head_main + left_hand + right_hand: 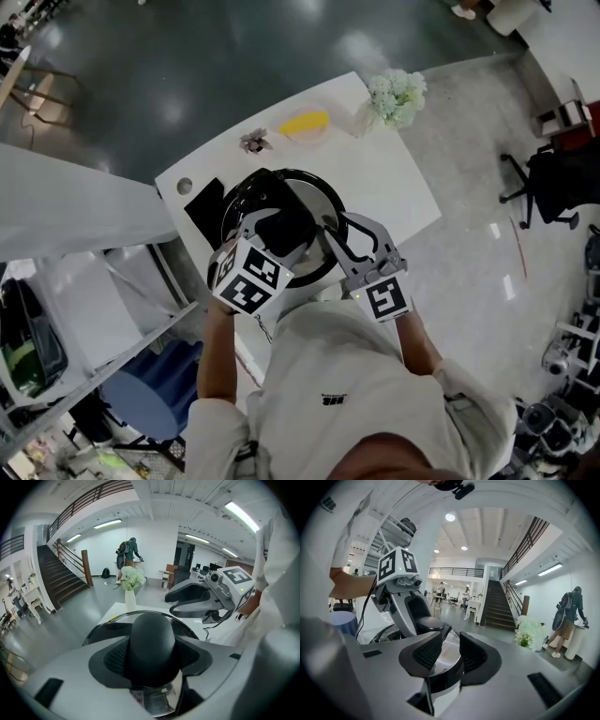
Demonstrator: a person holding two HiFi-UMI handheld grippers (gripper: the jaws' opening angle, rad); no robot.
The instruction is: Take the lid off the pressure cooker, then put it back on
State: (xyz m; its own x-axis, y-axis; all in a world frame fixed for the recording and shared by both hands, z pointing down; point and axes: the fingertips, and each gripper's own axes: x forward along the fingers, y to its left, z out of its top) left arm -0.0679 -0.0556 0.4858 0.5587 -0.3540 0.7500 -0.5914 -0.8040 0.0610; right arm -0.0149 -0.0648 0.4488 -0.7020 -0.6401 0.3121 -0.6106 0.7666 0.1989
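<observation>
The pressure cooker (234, 202) stands on a white table (394, 178). Its shiny lid (314, 202) has a black round knob (151, 630). My left gripper (277, 234) comes in from above and is shut on that knob, the pads (112, 656) pressing both its sides. My right gripper (342, 246) is at the lid's right edge, its jaws nearly together around the lid's black side handle (446, 678). In the right gripper view, the gripper (450, 640) looks across the lid at the left one. Whether the lid sits on the pot or hangs just above it I cannot tell.
A vase of pale flowers (394, 97), a yellow item (305, 123) and a small object (253, 142) lie at the table's far side. A black flat thing (202, 208) lies left of the cooker. An office chair (553, 183) stands to the right. A person (127, 555) stands far off.
</observation>
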